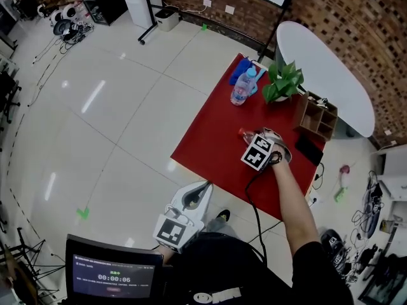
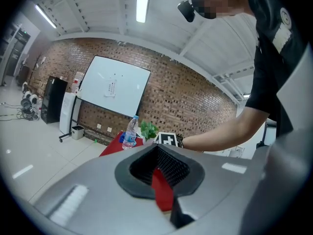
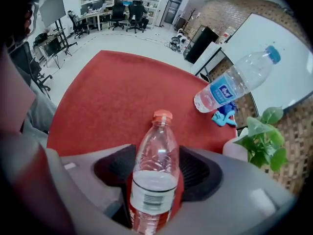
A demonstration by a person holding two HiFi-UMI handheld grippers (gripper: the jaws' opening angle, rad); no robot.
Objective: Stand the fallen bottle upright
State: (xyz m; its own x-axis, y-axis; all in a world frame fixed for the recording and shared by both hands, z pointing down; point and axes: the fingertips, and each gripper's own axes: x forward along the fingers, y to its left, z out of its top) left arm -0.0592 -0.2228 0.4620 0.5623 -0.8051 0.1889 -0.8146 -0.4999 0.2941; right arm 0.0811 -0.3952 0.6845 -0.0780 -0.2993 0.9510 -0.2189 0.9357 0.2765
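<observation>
A clear bottle with an orange-red cap [image 3: 155,166] sits between the jaws of my right gripper [image 3: 156,153], which is shut on its body. The bottle lies along the jaws with its cap pointing away, over the red table [image 3: 107,97]. In the head view only its cap end [image 1: 244,133] shows ahead of the right gripper [image 1: 262,140] near the table's right side. My left gripper [image 1: 189,201] hangs off the table by the near edge; its jaws [image 2: 159,150] are together with nothing held.
A second bottle with a blue cap [image 1: 242,86] stands upright at the table's far end beside a blue cloth [image 3: 224,117]. A potted plant [image 1: 282,81] and a wooden organiser box [image 1: 316,115] stand along the right side. A white oval table [image 1: 331,68] lies beyond.
</observation>
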